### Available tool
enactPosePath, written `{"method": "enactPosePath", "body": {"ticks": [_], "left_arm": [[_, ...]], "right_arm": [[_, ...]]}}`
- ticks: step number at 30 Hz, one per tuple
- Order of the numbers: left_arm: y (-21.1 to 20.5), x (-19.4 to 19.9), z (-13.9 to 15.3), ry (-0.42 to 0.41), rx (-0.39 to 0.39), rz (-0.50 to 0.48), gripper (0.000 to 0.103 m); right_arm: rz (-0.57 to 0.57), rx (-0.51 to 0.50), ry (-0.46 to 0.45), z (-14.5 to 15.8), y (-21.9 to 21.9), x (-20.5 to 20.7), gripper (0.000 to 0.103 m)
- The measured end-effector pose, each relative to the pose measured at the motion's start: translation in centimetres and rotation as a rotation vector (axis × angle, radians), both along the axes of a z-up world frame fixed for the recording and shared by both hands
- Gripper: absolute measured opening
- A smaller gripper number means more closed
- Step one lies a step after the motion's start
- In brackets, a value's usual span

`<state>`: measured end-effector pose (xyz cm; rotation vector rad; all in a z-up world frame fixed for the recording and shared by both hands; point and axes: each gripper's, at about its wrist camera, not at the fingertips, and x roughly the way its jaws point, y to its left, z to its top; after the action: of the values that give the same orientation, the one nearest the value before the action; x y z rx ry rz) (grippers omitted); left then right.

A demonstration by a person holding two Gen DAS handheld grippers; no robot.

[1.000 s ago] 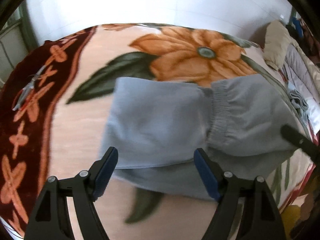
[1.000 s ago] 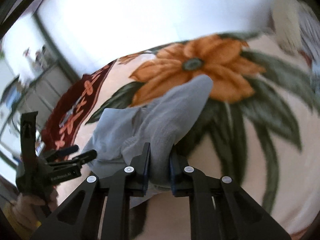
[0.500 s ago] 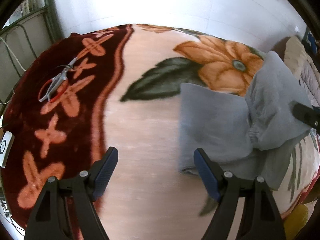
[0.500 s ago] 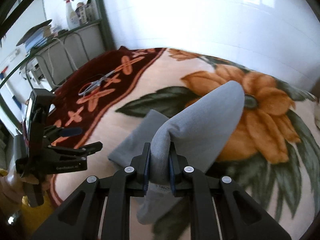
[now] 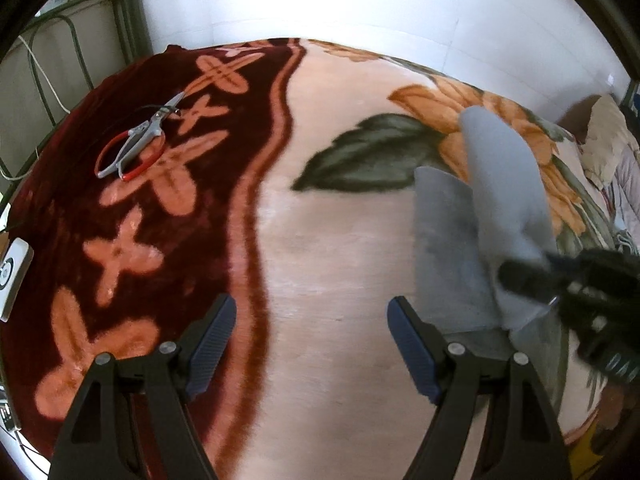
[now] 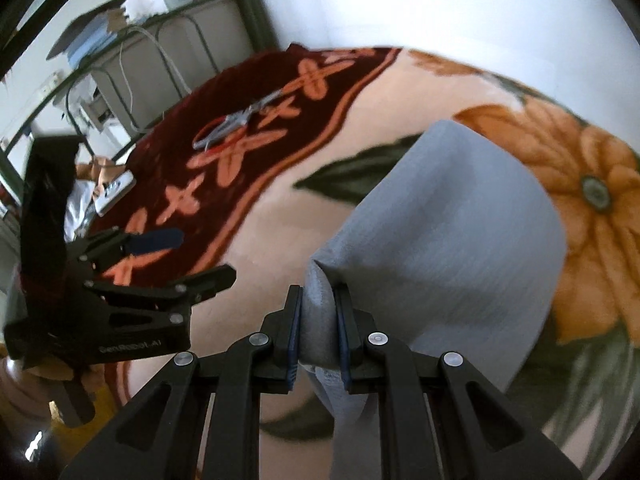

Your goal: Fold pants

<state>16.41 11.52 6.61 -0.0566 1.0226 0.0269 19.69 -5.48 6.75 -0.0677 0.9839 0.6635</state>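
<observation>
The grey pants (image 6: 460, 232) lie partly folded on a floral blanket (image 5: 344, 240). My right gripper (image 6: 318, 332) is shut on a bunched edge of the pants and holds it lifted, so the cloth arches over the rest. In the left wrist view the pants (image 5: 492, 216) are at the right, with the right gripper (image 5: 536, 280) pinching them. My left gripper (image 5: 310, 340) hangs open over bare blanket to the left of the pants, with nothing between its fingers. It also shows at the left of the right wrist view, as the left gripper (image 6: 188, 256).
Red-handled scissors (image 5: 136, 144) lie on the dark red border of the blanket. A white device (image 5: 12, 272) sits at the bed's left edge. A metal rack (image 6: 132, 52) with bottles stands beyond the bed. A pillow (image 5: 604, 140) and bedding are at the far right.
My left gripper has drifted left off the pants onto bare blanket. My right gripper has carried the lifted cloth leftward across the pants, rolling as it went.
</observation>
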Motion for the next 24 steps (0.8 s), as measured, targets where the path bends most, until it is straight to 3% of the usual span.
{"method": "enactPosePath", "body": {"ticks": [5, 10, 12, 15, 19, 24], "left_arm": [[0.3, 0.3, -0.2, 0.010, -0.026, -0.011, 0.082], [0.3, 0.9, 0.9, -0.009, -0.015, -0.002, 0.082], [0.1, 1.3, 1.6, -0.018, -0.033, 0.000, 0.082], [-0.6, 1.8, 2.6, -0.035, -0.083, -0.015, 0.082], [-2.5, 2.7, 3.2, -0.029, -0.161, -0.057, 0.082], [-5.2, 4.0, 2.0, 0.010, -0.223, -0.110, 0.082]], "right_arm": [[0.002, 0.024, 0.073, -1.7, 0.8, 0.1, 0.026], [-0.011, 0.035, 0.041, 0.3, -0.4, -1.4, 0.032], [-0.020, 0.043, 0.020, 1.4, -1.6, -2.1, 0.040], [-0.047, 0.049, -0.018, 2.7, -3.7, -3.0, 0.043], [-0.141, 0.037, -0.037, 2.8, -6.7, -2.8, 0.057], [-0.285, 0.038, 0.041, 0.1, -9.7, -1.0, 0.058]]}}
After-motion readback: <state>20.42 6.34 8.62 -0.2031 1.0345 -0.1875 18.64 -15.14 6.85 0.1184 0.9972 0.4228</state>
